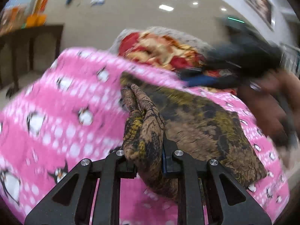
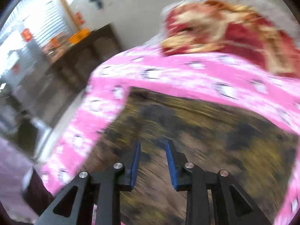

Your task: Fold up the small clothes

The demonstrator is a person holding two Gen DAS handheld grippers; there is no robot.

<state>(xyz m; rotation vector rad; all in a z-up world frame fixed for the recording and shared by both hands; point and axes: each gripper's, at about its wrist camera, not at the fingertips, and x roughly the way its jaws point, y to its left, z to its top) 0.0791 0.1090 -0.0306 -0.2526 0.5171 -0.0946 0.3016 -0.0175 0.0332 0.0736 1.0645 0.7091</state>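
Observation:
A brown, black and yellow patterned garment [image 1: 202,129] lies on a pink penguin-print sheet [image 1: 61,112]. My left gripper [image 1: 148,161] is shut on a bunched edge of this garment, which rises between the fingers. The other gripper and the hand holding it [image 1: 262,97] show blurred at the right of the left wrist view. In the right wrist view my right gripper [image 2: 152,150] is open and empty, its blue pads just above the same garment [image 2: 206,131]. The view is motion-blurred.
A heap of red, cream and dark clothes [image 1: 165,54] sits on the sheet beyond the garment; it also shows in the right wrist view [image 2: 225,31]. A dark wooden table [image 2: 78,56] stands off the left edge of the sheet [image 2: 168,75].

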